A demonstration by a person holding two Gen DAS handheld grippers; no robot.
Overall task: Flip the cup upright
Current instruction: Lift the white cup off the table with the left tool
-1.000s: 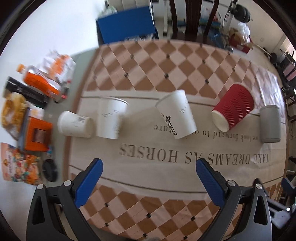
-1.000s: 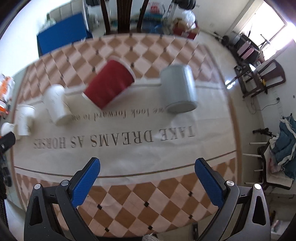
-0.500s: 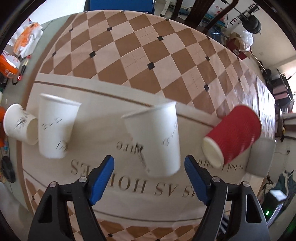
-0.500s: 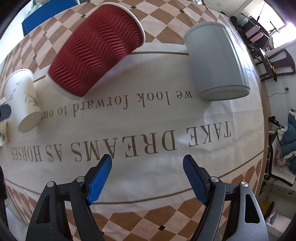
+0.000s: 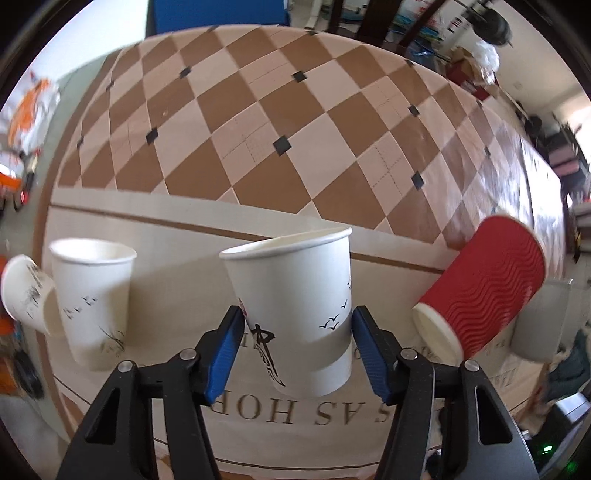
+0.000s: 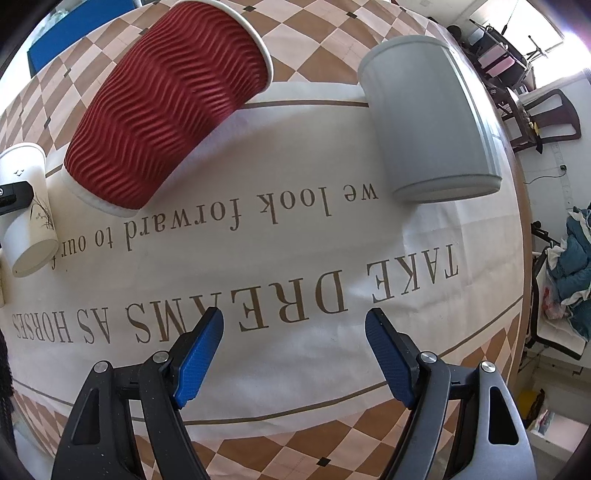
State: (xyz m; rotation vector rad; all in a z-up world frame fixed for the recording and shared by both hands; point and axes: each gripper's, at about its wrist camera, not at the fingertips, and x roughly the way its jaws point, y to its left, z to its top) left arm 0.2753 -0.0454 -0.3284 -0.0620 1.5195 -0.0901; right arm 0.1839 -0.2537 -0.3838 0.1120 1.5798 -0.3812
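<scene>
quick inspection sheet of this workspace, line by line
surface: table under a checkered cloth printed with text
job's things: white paper cup lying between the left gripper fingers; red ribbed cup and grey cup lying down
clutter: two more white cups and snack packets at left
grippers: left closing around the white cup, contact unclear; right gripper open, empty
cables: nothing seen
surroundings: chairs, blue box

Left claw (image 5: 298, 349) has closed around white cup (image 5: 295, 310).

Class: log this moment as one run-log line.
left gripper: fingers flank white cup, contact unclear | right gripper: open, empty | red cup: lying
</scene>
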